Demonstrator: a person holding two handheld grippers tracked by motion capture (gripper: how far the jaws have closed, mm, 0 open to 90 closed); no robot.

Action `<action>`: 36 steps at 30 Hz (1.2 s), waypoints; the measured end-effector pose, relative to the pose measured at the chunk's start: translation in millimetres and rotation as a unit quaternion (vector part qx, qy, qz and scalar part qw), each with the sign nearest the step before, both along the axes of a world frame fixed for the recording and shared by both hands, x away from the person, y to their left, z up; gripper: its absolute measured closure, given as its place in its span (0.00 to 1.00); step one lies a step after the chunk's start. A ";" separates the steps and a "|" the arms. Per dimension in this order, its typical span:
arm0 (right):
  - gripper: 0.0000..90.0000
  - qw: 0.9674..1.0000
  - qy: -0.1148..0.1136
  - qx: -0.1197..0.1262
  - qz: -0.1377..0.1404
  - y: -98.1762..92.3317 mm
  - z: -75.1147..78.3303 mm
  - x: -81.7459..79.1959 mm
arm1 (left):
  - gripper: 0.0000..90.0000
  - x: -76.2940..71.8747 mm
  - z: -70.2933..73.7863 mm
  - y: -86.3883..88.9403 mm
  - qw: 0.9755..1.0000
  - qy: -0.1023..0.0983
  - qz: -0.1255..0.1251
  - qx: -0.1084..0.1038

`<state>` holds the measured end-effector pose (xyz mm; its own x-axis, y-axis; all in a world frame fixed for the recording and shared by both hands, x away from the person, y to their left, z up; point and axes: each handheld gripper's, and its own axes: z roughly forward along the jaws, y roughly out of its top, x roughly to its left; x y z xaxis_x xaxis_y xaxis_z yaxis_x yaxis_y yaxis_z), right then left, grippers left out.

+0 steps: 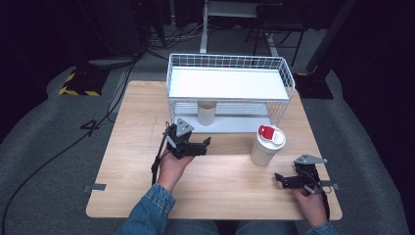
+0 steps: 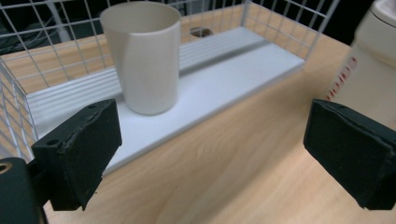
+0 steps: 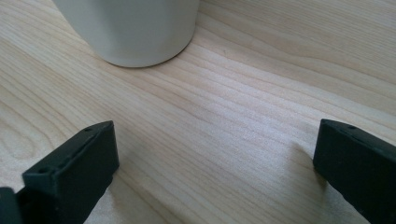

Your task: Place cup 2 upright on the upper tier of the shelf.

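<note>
Two cups stand in the high view: a plain cup (image 1: 206, 113) on the lower shelf of a white wire rack (image 1: 230, 85), and a lidded cup (image 1: 266, 145) with a red tab on the desk (image 1: 147, 196), just in front of the rack's right end. Left tongs (image 1: 204, 145) hang over the desk before the rack, right tongs (image 1: 279, 179) low near the lidded cup. From the left gripper view, the plain cup (image 2: 142, 56) sits upright on the shelf beyond wide, empty tongs (image 2: 210, 154). From the right gripper view, the lidded cup's base (image 3: 130, 28) stands ahead, clear of wide, empty tongs (image 3: 215, 168).
</note>
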<state>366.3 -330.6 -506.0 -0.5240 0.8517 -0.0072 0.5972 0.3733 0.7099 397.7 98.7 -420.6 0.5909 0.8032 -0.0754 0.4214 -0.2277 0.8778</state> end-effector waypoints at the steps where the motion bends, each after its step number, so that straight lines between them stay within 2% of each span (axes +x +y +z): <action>1: 0.00 1.000 0.000 0.000 0.000 0.0 0.0 0.0 | 0.05 -3.5 0.8 2.0 1.000 0.000 -0.004 0.003; 4: 0.00 1.000 0.000 0.000 0.000 0.0 0.0 0.0 | 0.05 -15.8 0.3 8.9 1.000 -0.004 -0.006 0.000; 7: 0.00 1.000 0.001 0.000 0.000 -0.1 0.0 0.0 | 0.06 -25.9 -1.3 19.8 1.000 0.004 -0.007 -0.009; 13: 0.00 1.000 0.001 0.000 0.000 -0.1 0.1 0.0 | 0.07 -45.7 -4.7 44.0 1.000 0.011 0.005 -0.008; 16: 0.00 1.000 0.001 0.000 0.000 -0.1 0.1 0.0 | 0.08 -54.4 -11.7 56.2 1.000 0.014 0.012 -0.001; 18: 0.00 1.000 0.001 0.000 0.000 0.0 0.1 0.0 | 0.08 -57.0 -14.9 61.0 1.000 0.018 0.016 0.003; 21: 0.00 1.000 0.001 0.001 -0.005 0.3 0.0 -0.9 | 0.09 -61.7 -19.8 68.5 1.000 0.014 0.017 0.016; 25: 0.00 1.000 0.001 0.000 -0.008 0.8 0.1 -2.0 | 0.10 -65.1 -26.2 73.8 0.999 0.027 0.015 0.025; 28: 0.00 1.000 0.001 0.000 0.000 0.2 0.1 -2.0 | 0.10 -67.8 -33.1 74.9 0.998 0.040 0.013 0.037; 32: 0.00 1.000 0.002 0.000 0.002 0.1 0.1 -1.7 | 0.10 -66.0 -47.0 81.5 0.996 0.068 0.015 0.052; 36: 0.00 1.000 0.001 0.000 0.003 0.2 0.0 -1.5 | 0.10 -62.8 -54.7 85.4 0.995 0.085 0.023 0.053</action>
<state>364.8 -330.5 -505.9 -0.5283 0.8490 -0.0065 0.5966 0.3766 0.7087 334.9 184.0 -475.2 0.5396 0.8377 -0.0836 0.5732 -0.2929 0.7653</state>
